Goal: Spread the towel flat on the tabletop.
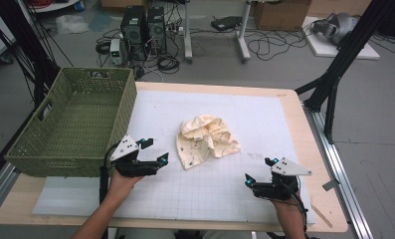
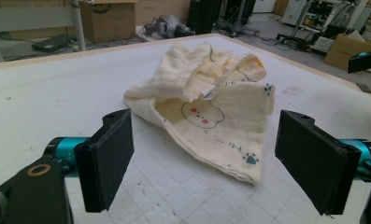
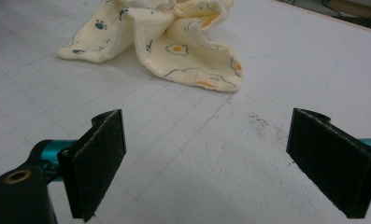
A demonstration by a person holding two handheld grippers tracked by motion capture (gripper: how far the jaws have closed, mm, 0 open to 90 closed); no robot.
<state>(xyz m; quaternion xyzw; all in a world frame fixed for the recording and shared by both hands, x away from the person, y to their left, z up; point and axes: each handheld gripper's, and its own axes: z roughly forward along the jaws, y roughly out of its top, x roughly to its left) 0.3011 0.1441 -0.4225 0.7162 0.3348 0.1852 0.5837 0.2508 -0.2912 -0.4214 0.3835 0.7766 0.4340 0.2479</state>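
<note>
Left tongs spread wide, gripping nothing. Right tongs likewise wide open, empty. Crumpled cream cloth lying on bench, just ahead of left tongs, near but clear of right tongs. Green wicker basket beside left tongs, nothing inside.

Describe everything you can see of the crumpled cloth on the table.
The cloth is pale cream, thin and gauzy-looking, printed with bear faces, paw prints and fried eggs. It lies crumpled in a loose heap near the middle of the white gridded mat, folds bunched up on top. Nothing grips it; both tools sit short of it, jaws open.
</note>
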